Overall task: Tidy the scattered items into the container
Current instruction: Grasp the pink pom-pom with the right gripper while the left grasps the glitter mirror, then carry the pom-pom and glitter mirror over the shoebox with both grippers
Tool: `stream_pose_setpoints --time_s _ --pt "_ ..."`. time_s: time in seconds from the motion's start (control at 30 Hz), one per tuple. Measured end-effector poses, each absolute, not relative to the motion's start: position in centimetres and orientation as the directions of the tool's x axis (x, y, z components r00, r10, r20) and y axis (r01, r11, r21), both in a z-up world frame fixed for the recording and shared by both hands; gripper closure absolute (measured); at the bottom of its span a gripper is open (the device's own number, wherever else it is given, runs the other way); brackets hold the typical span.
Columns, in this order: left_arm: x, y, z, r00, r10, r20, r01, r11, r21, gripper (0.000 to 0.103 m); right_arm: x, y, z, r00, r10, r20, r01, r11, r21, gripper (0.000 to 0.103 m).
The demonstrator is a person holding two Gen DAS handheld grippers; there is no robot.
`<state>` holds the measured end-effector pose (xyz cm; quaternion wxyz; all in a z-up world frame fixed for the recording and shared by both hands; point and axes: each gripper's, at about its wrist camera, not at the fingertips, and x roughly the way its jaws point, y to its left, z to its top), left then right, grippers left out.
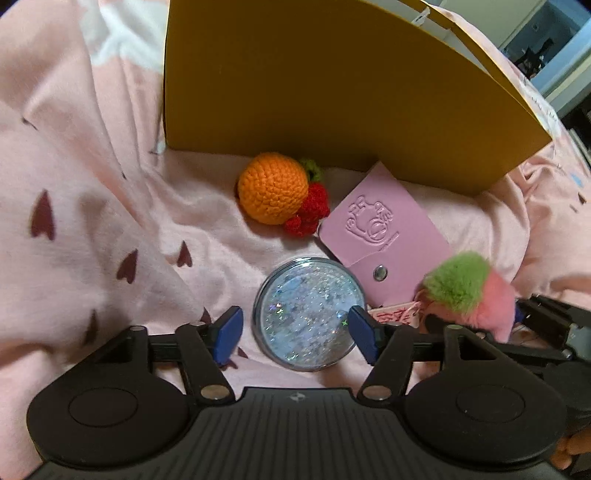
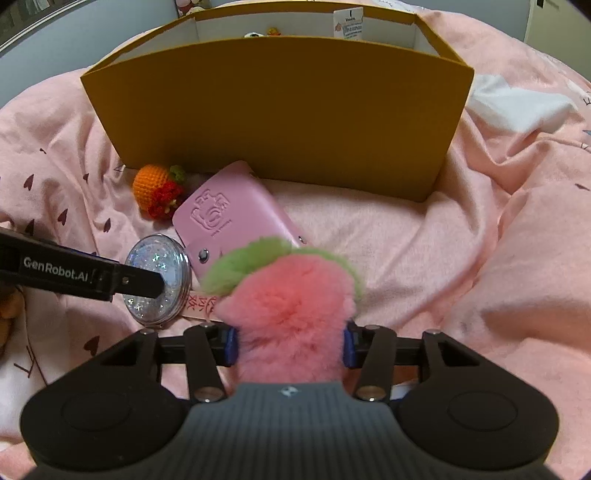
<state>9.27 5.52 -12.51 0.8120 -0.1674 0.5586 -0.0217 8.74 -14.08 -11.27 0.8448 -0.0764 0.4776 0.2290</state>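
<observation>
A yellow open box (image 1: 332,85) (image 2: 280,107) stands on the pink bedsheet. In front of it lie a crocheted orange with red berries (image 1: 273,188) (image 2: 153,184), a pink snap wallet (image 1: 380,225) (image 2: 229,214) and a round glitter compact (image 1: 306,314) (image 2: 162,266). My left gripper (image 1: 295,334) is open with its blue pads on either side of the compact, just above it. My right gripper (image 2: 290,345) is shut on a fluffy pink and green plush peach (image 2: 291,302) (image 1: 476,288), which has a small tag with red writing (image 2: 201,304).
Small items show inside the box at its far wall (image 2: 262,34). A white cloth (image 2: 517,103) lies right of the box. The rumpled pink sheet with heart prints (image 1: 92,221) rises in folds on both sides. The left gripper's arm (image 2: 74,275) crosses the right wrist view.
</observation>
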Motion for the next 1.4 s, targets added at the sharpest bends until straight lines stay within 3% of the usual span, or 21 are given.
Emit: stream_pose_setpoints --time_s 0.2,0.3,0.47,0.83,1.13,1.33,1.4 --pt "9.7 5.6 -13.7 0.375 -0.253 -0.892 -0.157 0.931 -0.331 0.023 9.2 -13.8 -11.7 0.428 0.311 -0.848 -0.457 0.885 0.093 0.049" --pt "9.4 5.6 -13.6 0.389 -0.251 -0.886 -0.155 0.931 -0.332 0.027 9.4 -13.8 -11.7 0.427 0.314 -0.848 -0.451 0.887 0.101 0.048" --pt "8.4 6.1 -13.2 0.412 -0.256 -0.875 -0.172 0.921 -0.350 0.044 9.3 -13.8 -11.6 0.430 0.315 -0.846 -0.448 0.888 0.104 0.048" --pt "6.4 4.8 -10.9 0.473 -0.312 -0.824 -0.058 0.922 -0.383 0.069 8.9 -14.6 -11.1 0.439 0.348 -0.828 -0.442 0.886 0.139 0.048" --pt "8.3 3.6 -12.1 0.390 -0.373 -0.842 -0.022 0.910 -0.413 0.065 8.7 -14.6 -11.1 0.437 0.361 -0.824 -0.446 0.882 0.150 0.047" --pt "8.3 3.7 -13.6 0.296 -0.406 -0.865 -0.035 0.900 -0.434 0.043 8.6 -14.5 -11.3 0.436 0.356 -0.827 -0.451 0.881 0.142 0.046" --pt "8.4 3.6 -14.0 0.288 -0.412 -0.864 -0.044 0.896 -0.442 0.040 8.7 -14.4 -11.4 0.436 0.347 -0.830 -0.448 0.884 0.134 0.048"
